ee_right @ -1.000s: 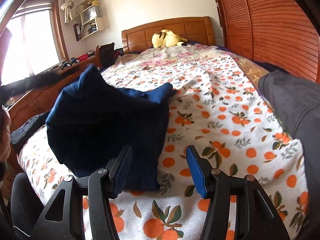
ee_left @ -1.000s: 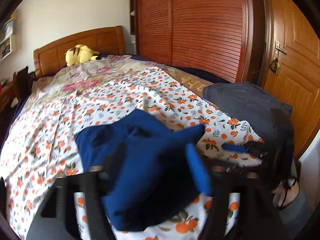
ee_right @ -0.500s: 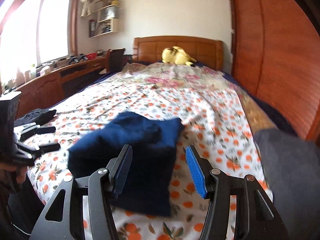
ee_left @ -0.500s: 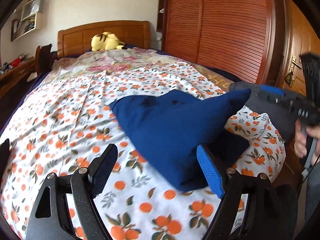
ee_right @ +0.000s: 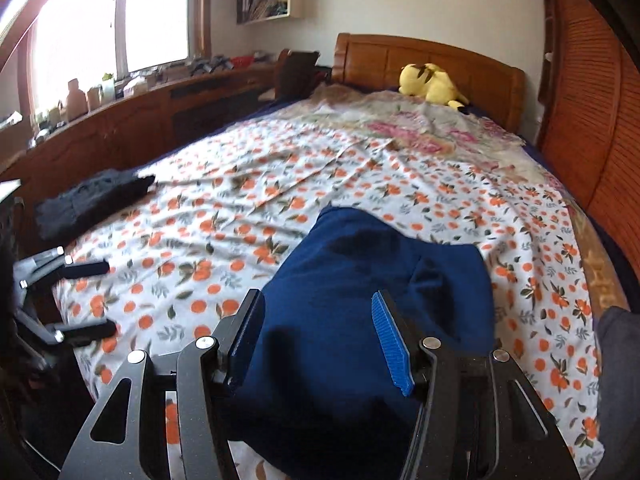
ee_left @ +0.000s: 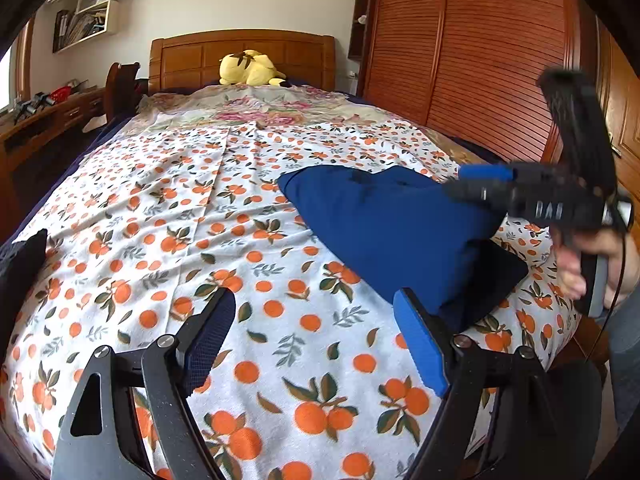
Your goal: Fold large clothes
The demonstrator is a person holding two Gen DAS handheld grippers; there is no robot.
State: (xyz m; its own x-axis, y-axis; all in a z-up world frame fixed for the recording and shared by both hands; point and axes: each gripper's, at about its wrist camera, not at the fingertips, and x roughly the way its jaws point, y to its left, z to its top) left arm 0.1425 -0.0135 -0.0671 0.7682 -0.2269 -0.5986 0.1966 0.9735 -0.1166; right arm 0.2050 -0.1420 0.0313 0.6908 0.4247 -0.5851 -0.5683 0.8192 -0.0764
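Folded navy-blue fabric garment [ee_left: 384, 232] lies at the left gripper's [ee_left: 316, 344] two o'clock; both left and right gripper [ee_right: 320, 344] spread, empty, apparently for pressing flat.

Navy garment [ee_left: 384, 224]; white sheet [ee_left: 168, 216], orange-fruit print; yellow plush [ee_left: 248, 68].

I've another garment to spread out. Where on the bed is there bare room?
The widest bare patch of bedspread lies between the blue garment, the dark clothes at the window-side edge and the plush toy. The foot corner by the wardrobe is crowded.
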